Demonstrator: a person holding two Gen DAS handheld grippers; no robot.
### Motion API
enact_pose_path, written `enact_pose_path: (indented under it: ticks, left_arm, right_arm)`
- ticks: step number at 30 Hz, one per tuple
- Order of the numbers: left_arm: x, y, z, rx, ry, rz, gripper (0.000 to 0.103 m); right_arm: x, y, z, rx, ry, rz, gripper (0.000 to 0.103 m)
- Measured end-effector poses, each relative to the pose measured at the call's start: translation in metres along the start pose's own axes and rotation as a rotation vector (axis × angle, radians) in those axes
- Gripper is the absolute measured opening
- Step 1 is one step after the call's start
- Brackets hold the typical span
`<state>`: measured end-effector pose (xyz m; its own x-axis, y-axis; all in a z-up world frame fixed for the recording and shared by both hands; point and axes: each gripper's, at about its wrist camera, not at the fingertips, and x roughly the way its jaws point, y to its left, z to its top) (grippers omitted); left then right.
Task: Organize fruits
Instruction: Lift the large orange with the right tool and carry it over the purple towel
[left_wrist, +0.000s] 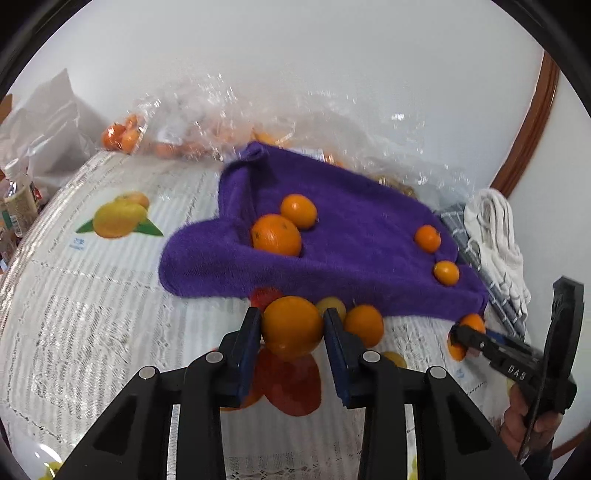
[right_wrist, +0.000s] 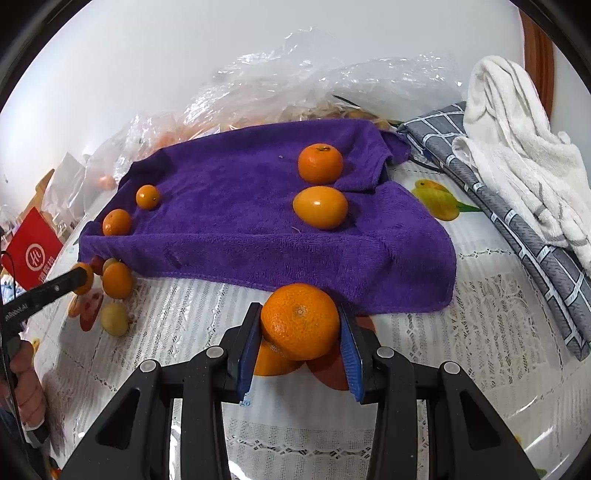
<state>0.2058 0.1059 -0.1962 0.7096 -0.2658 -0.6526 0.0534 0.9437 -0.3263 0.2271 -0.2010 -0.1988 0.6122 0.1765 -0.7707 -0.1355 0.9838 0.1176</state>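
Left tongs (left_wrist: 292, 328) clamp a smooth round orange fruit (left_wrist: 291, 326); right tongs (right_wrist: 300, 328) clamp a dimpled orange mandarin (right_wrist: 300, 320). Step: carrying. Next: release both ahead, beside matching fruit on the purple terry towel (right_wrist: 236, 229)

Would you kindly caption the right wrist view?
Right hand-held gripper clamps a mandarin beside the purple towel.

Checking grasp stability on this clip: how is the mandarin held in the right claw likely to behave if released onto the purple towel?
The mandarin, pinched in the right claw, is round, so it would probably roll. The purple towel looks soft and slightly rumpled, which may slow it; other fruits sit still there. Its pebbled peel likely gives decent grip.
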Motion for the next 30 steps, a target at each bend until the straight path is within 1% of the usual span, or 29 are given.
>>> enact_pose_path:
  ticks: [8,13,30]
  left_arm:
    - [-0.008,0.001,0.003,-0.005,-0.055,-0.001,0.033]
    - [-0.015,-0.001,0.004,-0.003,-0.089,-0.024,0.033]
    - [-0.026,0.000,0.005,-0.012,-0.143,-0.026,0.033]
  right_arm:
    - [0.000,0.003,-0.001,-0.023,-0.009,0.000,0.040]
    - [-0.002,0.010,-0.002,-0.057,-0.020,-0.014,0.040]
    - [-0.014,0.010,-0.005,-0.063,-0.069,0.043,0.040]
